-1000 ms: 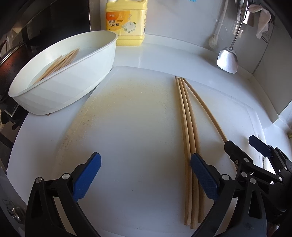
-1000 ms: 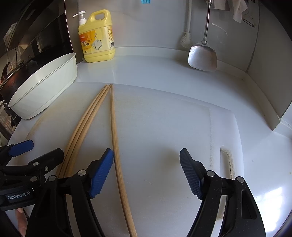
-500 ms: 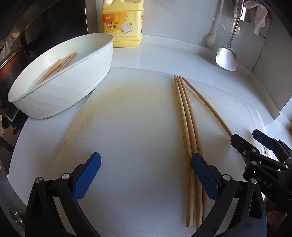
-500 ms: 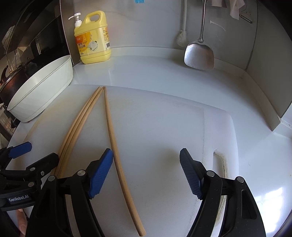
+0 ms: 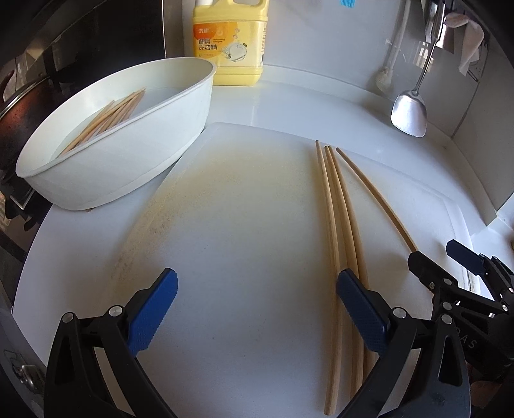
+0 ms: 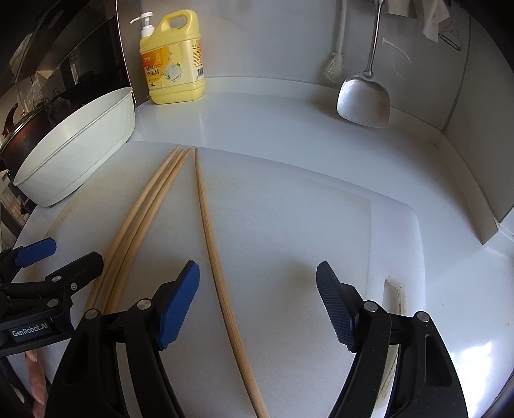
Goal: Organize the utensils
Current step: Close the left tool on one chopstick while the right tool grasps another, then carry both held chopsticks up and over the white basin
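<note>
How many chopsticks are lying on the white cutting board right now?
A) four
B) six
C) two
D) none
A: three chopsticks lie bunched together on the board and a single chopstick lies a little apart, which makes four.

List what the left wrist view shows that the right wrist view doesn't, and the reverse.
Only the left wrist view: chopsticks inside the white basin.

Only the right wrist view: the dish soap's pump head, the cutting board's handle slot, a fingertip.

Both: the yellow dish soap bottle, the white basin, the metal spatula, four chopsticks on the cutting board, both open claws: left, right.
</note>
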A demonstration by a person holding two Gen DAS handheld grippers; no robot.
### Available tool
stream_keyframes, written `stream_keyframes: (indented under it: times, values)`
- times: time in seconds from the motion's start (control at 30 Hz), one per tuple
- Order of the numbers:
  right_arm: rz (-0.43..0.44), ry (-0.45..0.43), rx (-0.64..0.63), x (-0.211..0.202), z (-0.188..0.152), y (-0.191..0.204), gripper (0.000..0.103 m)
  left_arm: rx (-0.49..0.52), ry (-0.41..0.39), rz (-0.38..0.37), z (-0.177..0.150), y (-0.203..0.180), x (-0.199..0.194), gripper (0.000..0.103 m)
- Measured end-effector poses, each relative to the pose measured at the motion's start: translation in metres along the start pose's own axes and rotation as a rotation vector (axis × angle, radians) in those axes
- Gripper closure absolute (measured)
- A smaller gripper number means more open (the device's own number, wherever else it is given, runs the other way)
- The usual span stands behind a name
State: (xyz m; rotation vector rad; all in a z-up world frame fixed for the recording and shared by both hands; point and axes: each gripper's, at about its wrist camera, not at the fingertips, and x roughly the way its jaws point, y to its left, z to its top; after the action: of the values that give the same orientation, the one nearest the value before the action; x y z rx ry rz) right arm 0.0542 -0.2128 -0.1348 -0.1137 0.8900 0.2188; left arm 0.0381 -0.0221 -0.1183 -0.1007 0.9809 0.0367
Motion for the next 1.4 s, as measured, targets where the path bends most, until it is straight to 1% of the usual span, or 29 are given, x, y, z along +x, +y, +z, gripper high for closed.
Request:
stream_keyframes:
  times: [0.1, 0.23, 0.37, 0.47, 0.53, 0.57, 0.6, 0.63, 0.67, 0.7, 0.73, 0.8, 0.83, 0.87, 0.9, 0.93, 1.0, 1.03, 1.1, 1.13, 1.23, 1.4]
  values:
    - [-0.002, 0.004, -0.013, 0.001, 0.003, 0.001, 0.031, 0.073, 0.004, 0.032, 0.001, -0.012, 0.004, 0.005]
    - [0.002, 0.008, -0.005, 0.000, 0.002, -0.001, 0.031, 0.065, -0.001, 0.023, -0.002, -0.002, 0.003, 0.005]
    - [0.002, 0.006, -0.003, 0.001, 0.004, 0.001, 0.031, 0.035, -0.002, 0.043, 0.002, 0.001, 0.006, 0.005]
    - [0.007, 0.004, -0.013, 0.004, 0.007, 0.006, 0.031, 0.033, -0.005, 0.045, 0.006, 0.002, 0.009, 0.005]
    - [0.014, 0.001, -0.026, 0.005, 0.008, 0.009, 0.031, 0.039, -0.012, 0.043, 0.004, 0.004, 0.007, 0.008]
    - [0.016, -0.002, -0.032, 0.005, 0.009, 0.011, 0.032, 0.041, -0.018, 0.041, 0.003, 0.005, 0.005, 0.013]
    - [0.022, -0.004, -0.036, 0.005, 0.009, 0.012, 0.032, 0.044, -0.024, 0.039, 0.001, 0.006, 0.003, 0.020]
    - [0.025, -0.005, -0.039, 0.005, 0.009, 0.012, 0.033, 0.049, -0.029, 0.036, 0.001, 0.006, 0.001, 0.024]
    - [0.029, -0.007, -0.042, 0.005, 0.009, 0.013, 0.034, 0.054, -0.030, 0.031, 0.000, 0.005, 0.000, 0.030]
    - [0.032, -0.008, -0.045, 0.005, 0.009, 0.014, 0.037, 0.059, -0.030, 0.026, 0.001, 0.004, -0.001, 0.037]
    - [0.034, -0.011, -0.050, 0.004, 0.008, 0.015, 0.038, 0.064, -0.029, 0.022, 0.001, 0.002, -0.002, 0.040]
    - [0.035, -0.013, -0.056, 0.004, 0.007, 0.018, 0.043, 0.074, -0.024, 0.014, 0.003, -0.002, -0.003, 0.053]
    - [0.036, -0.013, -0.056, 0.003, 0.007, 0.019, 0.044, 0.079, -0.021, 0.010, 0.003, -0.004, -0.003, 0.056]
    - [0.039, -0.013, -0.060, 0.003, 0.007, 0.020, 0.048, 0.086, -0.018, 0.005, 0.004, -0.006, -0.003, 0.061]
    - [0.041, -0.015, -0.067, 0.002, 0.007, 0.021, 0.055, 0.091, -0.016, 0.000, 0.004, -0.008, -0.003, 0.066]
    - [0.042, -0.018, -0.073, 0.002, 0.007, 0.023, 0.059, 0.097, -0.014, -0.005, 0.004, -0.010, -0.003, 0.069]
    - [0.040, -0.025, -0.081, 0.001, 0.008, 0.026, 0.074, 0.109, -0.011, -0.016, 0.004, -0.013, -0.004, 0.078]
    - [0.039, -0.026, -0.086, 0.001, 0.009, 0.028, 0.077, 0.114, -0.012, -0.020, 0.004, -0.014, -0.004, 0.081]
    - [0.040, -0.026, -0.102, 0.002, 0.010, 0.032, 0.092, 0.123, -0.013, -0.033, 0.005, -0.015, -0.003, 0.092]
    - [0.037, -0.026, -0.114, 0.001, 0.010, 0.035, 0.095, 0.127, -0.012, -0.039, 0.005, -0.015, -0.003, 0.095]
    - [0.010, -0.034, -0.142, 0.002, 0.010, 0.041, 0.097, 0.130, -0.011, -0.049, 0.006, -0.014, -0.003, 0.095]
    - [0.021, -0.035, -0.090, -0.001, 0.008, 0.037, 0.097, 0.109, 0.005, -0.079, 0.006, -0.009, -0.005, 0.096]
